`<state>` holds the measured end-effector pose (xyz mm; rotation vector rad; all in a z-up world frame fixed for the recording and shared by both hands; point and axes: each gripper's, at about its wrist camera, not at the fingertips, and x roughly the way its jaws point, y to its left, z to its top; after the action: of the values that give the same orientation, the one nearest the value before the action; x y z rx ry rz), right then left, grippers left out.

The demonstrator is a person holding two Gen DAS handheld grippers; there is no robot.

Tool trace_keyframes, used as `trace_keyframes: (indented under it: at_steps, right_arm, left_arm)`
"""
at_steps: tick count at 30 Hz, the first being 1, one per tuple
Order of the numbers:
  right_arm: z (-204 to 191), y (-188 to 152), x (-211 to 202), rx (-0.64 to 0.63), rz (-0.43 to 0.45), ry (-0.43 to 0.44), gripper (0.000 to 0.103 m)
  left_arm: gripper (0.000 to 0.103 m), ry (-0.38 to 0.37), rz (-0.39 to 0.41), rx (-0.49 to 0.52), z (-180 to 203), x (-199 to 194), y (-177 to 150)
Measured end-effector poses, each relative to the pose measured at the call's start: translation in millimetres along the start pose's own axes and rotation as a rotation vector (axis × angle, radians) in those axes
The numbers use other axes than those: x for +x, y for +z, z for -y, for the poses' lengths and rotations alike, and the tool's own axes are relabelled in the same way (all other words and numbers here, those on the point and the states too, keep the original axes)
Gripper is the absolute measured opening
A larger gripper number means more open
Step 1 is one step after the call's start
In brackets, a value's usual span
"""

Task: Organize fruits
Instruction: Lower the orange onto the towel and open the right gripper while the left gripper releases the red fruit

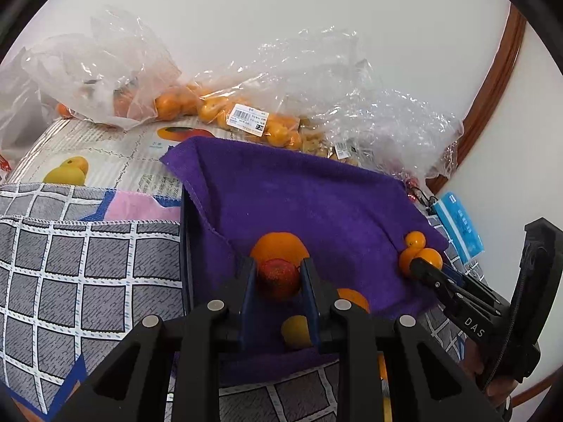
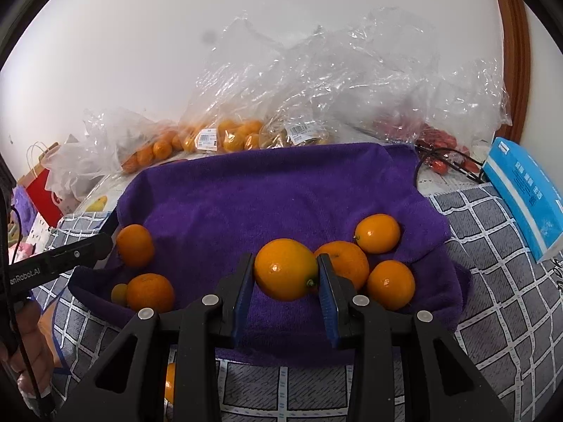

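Over the purple cloth [image 2: 281, 193], its far half bare, we see the left gripper [image 1: 278, 277] clamping a small red fruit [image 1: 276, 277] and the right gripper [image 2: 285, 274] clamping an orange [image 2: 285, 269] beside loose oranges [image 2: 378, 234].

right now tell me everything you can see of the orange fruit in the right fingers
The orange fruit is smooth, glossy and oval, bright orange with light glints on its skin and a small green stem nub at its lower right. The right gripper is shut on it: one blue-padded finger presses each side, and it hangs clear above the purple towel. Behind it, more orange fruits lie on the towel. From the left wrist view, it sits at the right gripper's tip with others bunched around it.
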<state>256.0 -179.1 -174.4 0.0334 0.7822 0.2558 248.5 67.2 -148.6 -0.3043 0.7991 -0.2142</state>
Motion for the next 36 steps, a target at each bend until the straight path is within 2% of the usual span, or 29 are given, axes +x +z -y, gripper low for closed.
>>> trace_keyframes:
  at_steps: [13,23,31,36]
  right_arm:
    - [-5,-2,8,-0.029,-0.044,0.002,0.035]
    - [-6,-4,13,-0.043,-0.073,0.001,0.035]
    - [-4,-4,9,-0.04,-0.061,0.021,0.036]
    - [-5,-3,5,-0.036,-0.045,0.031,0.044]
  left_arm:
    - [0.024,0.003,-0.04,0.028,7,7,-4]
    - [0.024,0.006,-0.039,0.036,9,7,-4]
    - [0.024,-0.013,-0.014,0.038,9,-1,-3]
    - [0.03,-0.014,-0.01,0.031,9,-3,-3]
